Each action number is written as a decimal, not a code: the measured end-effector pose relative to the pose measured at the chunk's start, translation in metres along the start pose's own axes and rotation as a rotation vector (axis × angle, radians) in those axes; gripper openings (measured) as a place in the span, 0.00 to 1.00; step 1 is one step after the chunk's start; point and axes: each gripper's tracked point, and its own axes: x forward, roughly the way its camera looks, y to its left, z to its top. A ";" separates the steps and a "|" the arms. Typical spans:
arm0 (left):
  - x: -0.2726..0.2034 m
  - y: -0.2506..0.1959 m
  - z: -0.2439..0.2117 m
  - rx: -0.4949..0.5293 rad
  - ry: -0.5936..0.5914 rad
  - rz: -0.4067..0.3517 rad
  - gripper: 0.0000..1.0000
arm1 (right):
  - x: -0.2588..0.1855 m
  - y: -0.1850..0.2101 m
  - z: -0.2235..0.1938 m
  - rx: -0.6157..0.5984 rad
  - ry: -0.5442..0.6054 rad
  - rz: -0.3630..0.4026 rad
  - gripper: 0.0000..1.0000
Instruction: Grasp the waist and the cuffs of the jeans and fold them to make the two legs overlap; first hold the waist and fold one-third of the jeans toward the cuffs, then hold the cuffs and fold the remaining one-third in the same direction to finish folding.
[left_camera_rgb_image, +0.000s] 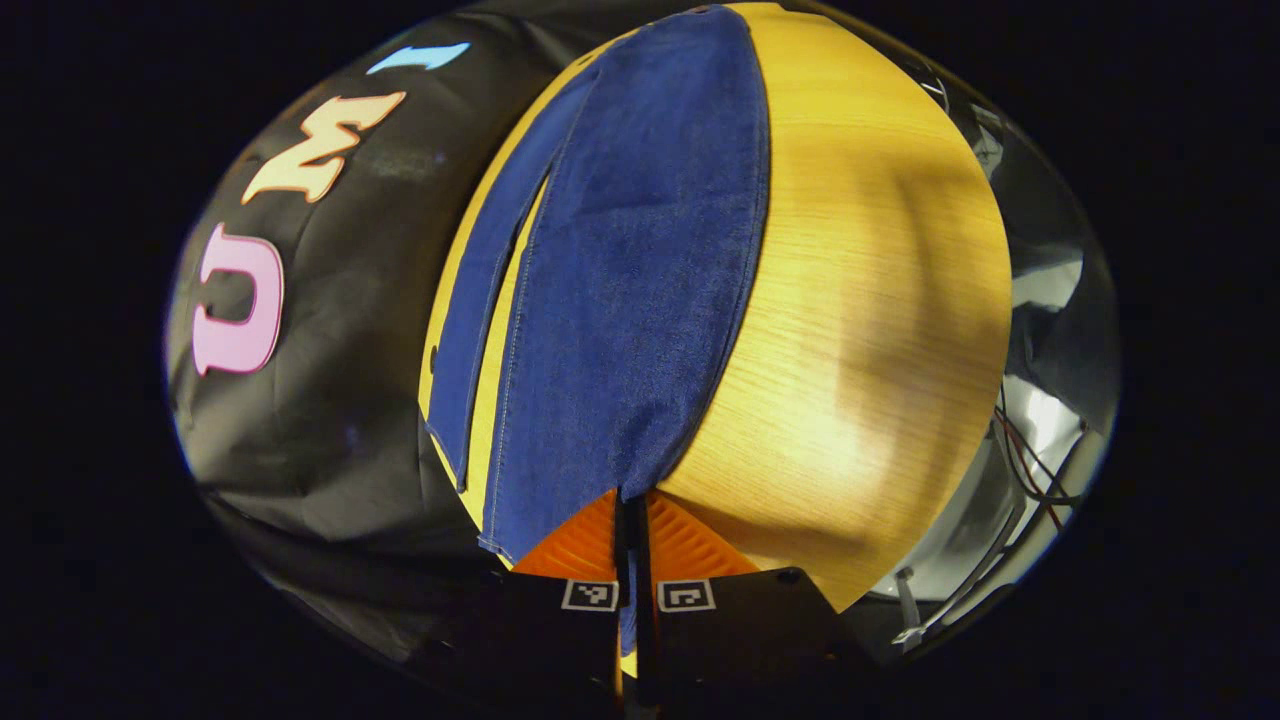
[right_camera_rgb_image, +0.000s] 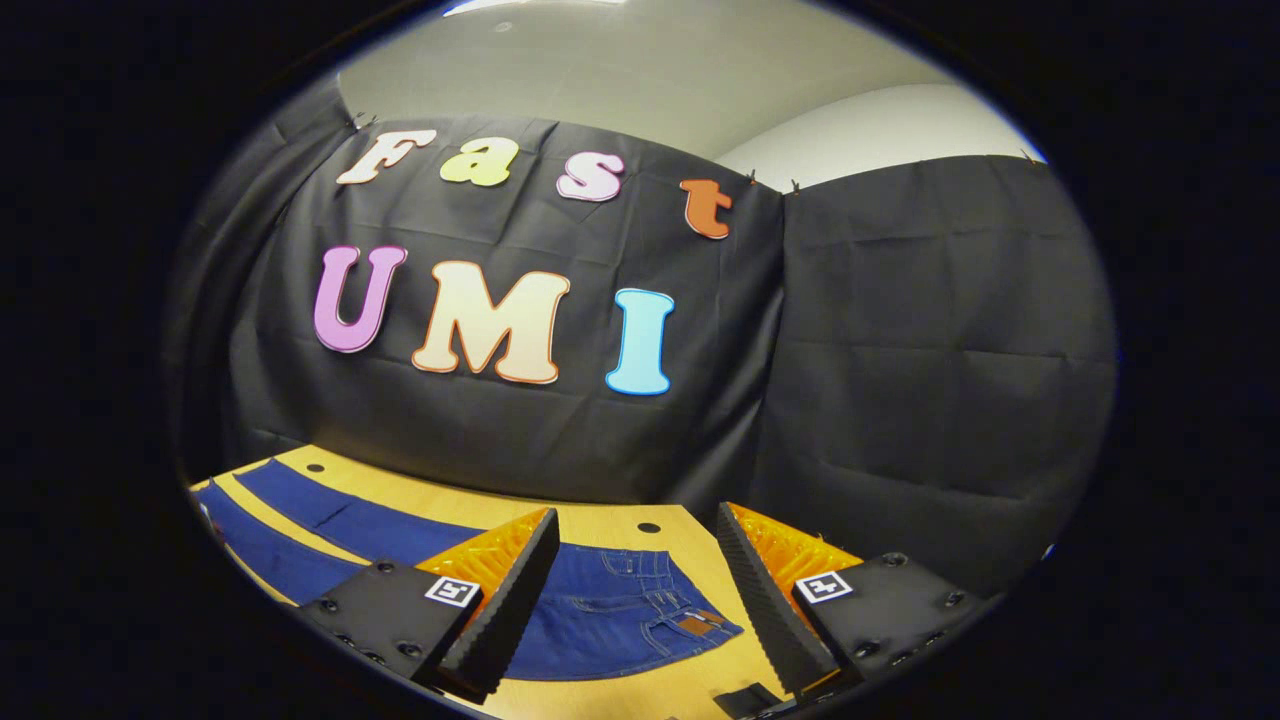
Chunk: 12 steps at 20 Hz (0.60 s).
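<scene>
One cuff (left_camera_rgb_image: 632, 492) (edge hidden) between left gripper (left_camera_rgb_image: 634, 560) fingers.

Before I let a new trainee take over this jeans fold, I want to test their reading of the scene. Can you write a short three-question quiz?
1. True or false: the left gripper is shut on a cuff of the jeans.
2. The right gripper is: A) open above the waist; B) shut on the waist; C) resting on the table.
3. Fill in: in the left gripper view, the two legs lie ____ on the table, not overlapped.

Key: 1 true; 2 A; 3 apart.
</scene>
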 end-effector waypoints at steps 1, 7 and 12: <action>-0.001 -0.002 0.000 -0.015 0.001 -0.010 0.00 | 0.004 0.000 -0.004 -0.030 0.009 0.015 0.98; -0.003 -0.003 -0.001 -0.015 0.017 -0.021 0.00 | 0.027 0.008 -0.062 -0.420 0.075 0.201 1.00; -0.002 -0.003 -0.002 -0.008 0.040 -0.025 0.00 | 0.021 -0.003 -0.164 -0.692 0.249 0.352 1.00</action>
